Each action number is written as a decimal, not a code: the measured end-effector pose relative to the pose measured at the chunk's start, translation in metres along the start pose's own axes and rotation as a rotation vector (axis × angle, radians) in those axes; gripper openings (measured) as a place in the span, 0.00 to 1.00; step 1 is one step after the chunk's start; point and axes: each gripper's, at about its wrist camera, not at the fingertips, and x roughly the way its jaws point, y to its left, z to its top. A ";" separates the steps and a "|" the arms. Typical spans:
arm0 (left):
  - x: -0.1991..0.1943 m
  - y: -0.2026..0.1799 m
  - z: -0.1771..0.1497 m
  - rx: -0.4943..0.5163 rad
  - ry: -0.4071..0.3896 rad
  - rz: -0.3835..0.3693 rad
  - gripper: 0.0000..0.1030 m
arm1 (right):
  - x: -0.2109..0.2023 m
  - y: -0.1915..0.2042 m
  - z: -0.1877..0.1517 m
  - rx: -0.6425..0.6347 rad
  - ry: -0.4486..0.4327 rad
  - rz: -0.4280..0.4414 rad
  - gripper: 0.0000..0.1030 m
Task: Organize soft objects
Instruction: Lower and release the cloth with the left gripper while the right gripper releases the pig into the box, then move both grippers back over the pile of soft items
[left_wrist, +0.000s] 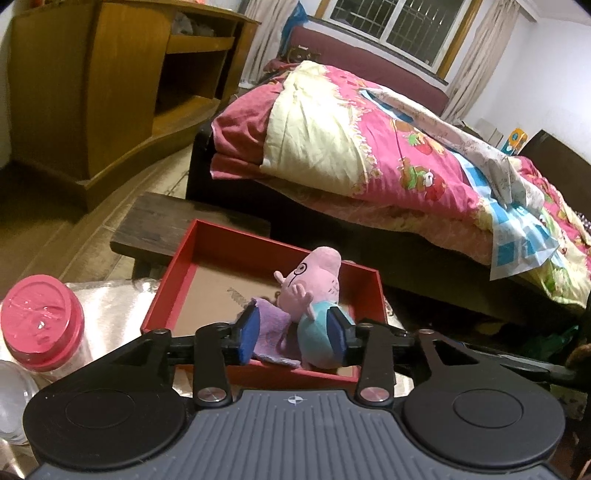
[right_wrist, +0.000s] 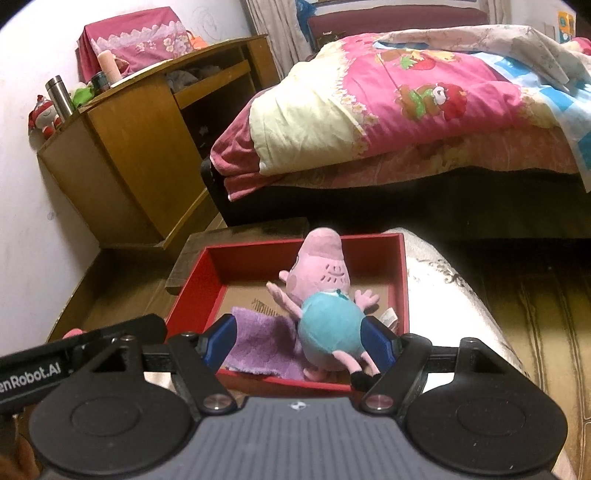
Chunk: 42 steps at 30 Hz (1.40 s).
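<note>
Bedroom clutter behind, red box (right_wrist: 400, 280) on the table — pig plush (right_wrist: 327, 295) sits inside on a purple cloth (right_wrist: 258, 339). My left gripper (left_wrist: 295, 332) and right gripper (right_wrist: 301, 339) both spread, pinching nothing.

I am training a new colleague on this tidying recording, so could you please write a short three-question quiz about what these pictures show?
1. True or false: the pig toy lies inside the red box.
2. What lies under the pig toy at the near end of the box? A) a purple cloth B) a green towel C) a white sock
3. Fill in: to the left of the box, in the left wrist view, stands a jar with a ____ lid.

Key
1. True.
2. A: the purple cloth lies on the box floor, partly under the toy.
3. Pink: the jar stands on the pale cloth beside the box.
</note>
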 end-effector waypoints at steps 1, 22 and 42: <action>0.000 0.000 -0.002 0.007 -0.002 0.009 0.47 | 0.000 0.000 -0.002 -0.003 0.002 0.000 0.46; -0.018 0.004 -0.036 0.100 0.006 0.098 0.64 | -0.018 -0.003 -0.049 -0.006 0.067 -0.011 0.46; -0.008 0.021 -0.080 0.064 0.191 0.053 0.65 | -0.019 -0.027 -0.102 0.023 0.214 -0.012 0.46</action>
